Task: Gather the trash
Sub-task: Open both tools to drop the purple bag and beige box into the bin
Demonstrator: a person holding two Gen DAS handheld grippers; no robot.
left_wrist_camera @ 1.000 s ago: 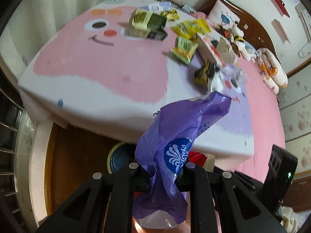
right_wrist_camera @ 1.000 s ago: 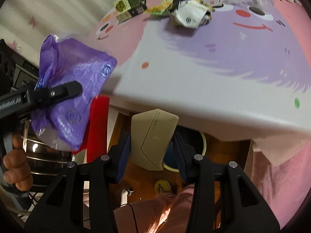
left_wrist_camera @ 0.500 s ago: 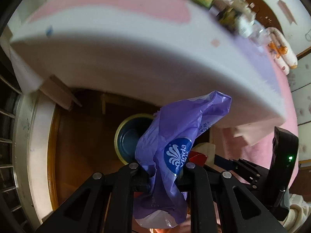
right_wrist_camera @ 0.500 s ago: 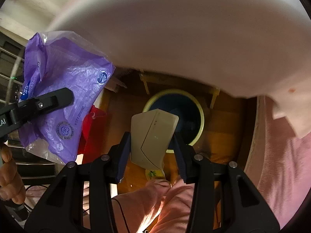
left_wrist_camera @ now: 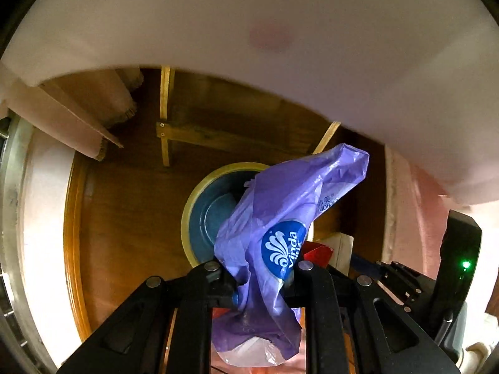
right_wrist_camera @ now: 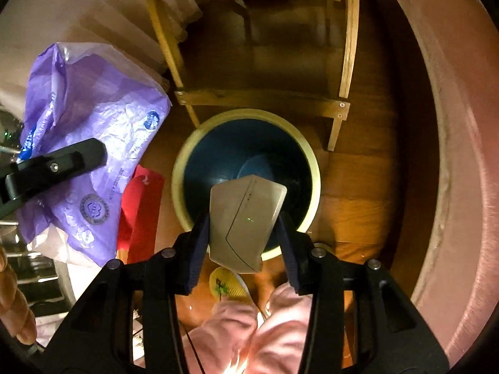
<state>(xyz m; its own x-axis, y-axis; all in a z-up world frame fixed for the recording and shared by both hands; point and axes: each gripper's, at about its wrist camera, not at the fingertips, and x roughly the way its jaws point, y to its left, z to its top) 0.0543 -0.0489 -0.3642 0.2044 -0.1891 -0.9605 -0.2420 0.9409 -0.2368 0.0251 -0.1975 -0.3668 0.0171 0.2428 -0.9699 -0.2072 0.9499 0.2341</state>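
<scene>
Two hand-held grippers are in use, each clamping one item. Nearest in the right wrist view, the right hand-held gripper [right_wrist_camera: 244,237] has its fingers closed against the sides of a beige flattened carton [right_wrist_camera: 244,221], which stands upright between the blue pads [right_wrist_camera: 199,249]. Pink trouser fabric [right_wrist_camera: 237,336] of the person lies below it, with a yellow-green slipper [right_wrist_camera: 226,285] just beside. In the left wrist view, the left hand-held gripper [left_wrist_camera: 257,280] is pinched on a crumpled purple plastic bag [left_wrist_camera: 280,233] bearing a blue round logo; the bag rises above the fingers and hangs below them. A red wrapper [right_wrist_camera: 140,208] sits behind the bag. Beyond both items, a round trash bin [right_wrist_camera: 187,155] with a cream rim and dark blue interior stands on the wooden floor [left_wrist_camera: 124,218]. The carton overlaps the bin's near rim in view. Farther off, a wooden frame [right_wrist_camera: 262,99] crosses behind the bin, under the bed edge [left_wrist_camera: 249,25].
</scene>
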